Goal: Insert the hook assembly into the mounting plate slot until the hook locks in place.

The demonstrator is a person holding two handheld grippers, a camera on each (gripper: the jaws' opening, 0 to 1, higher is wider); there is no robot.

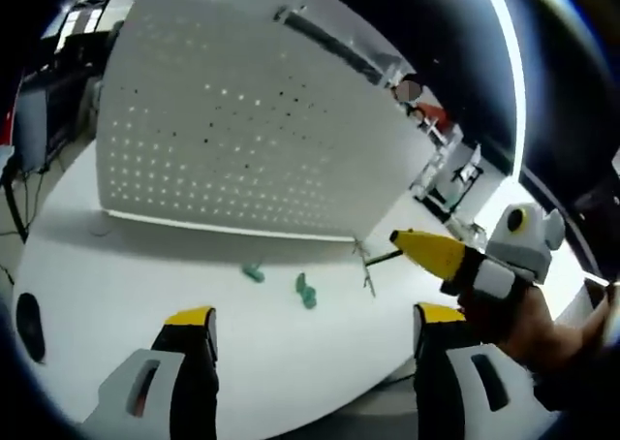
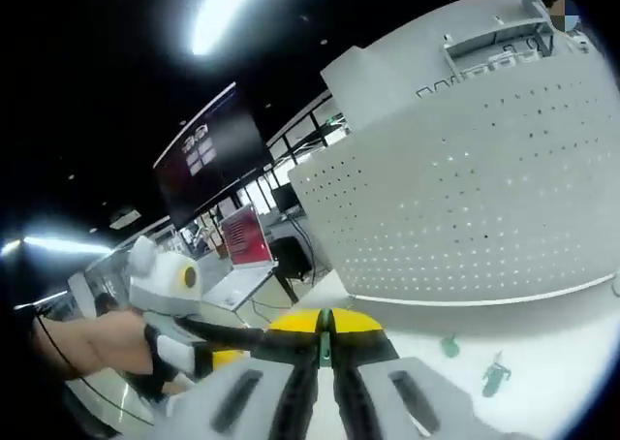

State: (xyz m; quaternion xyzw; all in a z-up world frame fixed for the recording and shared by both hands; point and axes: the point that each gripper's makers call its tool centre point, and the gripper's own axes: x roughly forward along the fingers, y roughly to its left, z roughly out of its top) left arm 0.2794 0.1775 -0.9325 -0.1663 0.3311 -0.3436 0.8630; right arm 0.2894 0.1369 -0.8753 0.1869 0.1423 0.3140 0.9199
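- Hook [image 1: 366, 266], a thin metal wire piece, sits right of centre in the left gripper view, at the tip of the right gripper [image 1: 412, 241], just in front of the pegboard's lower edge.
- Pegboard [image 1: 242, 120], white and perforated, stands upright on the white table [image 1: 116, 285], filling the upper middle of the frame; in the right gripper view it occupies the right half [image 2: 465, 207].
- Two green plastic pieces [image 1: 306, 291] lie on the table near the hook, below the board.
- Left gripper [image 1: 310, 338]: jaws spread wide, holding nothing, at the bottom of its view.
- Right gripper [image 2: 325, 348]: yellow-tipped jaws pressed together; whether they pinch the hook cannot be told.
- Hand [image 1: 513, 319] grips the right gripper at lower right.
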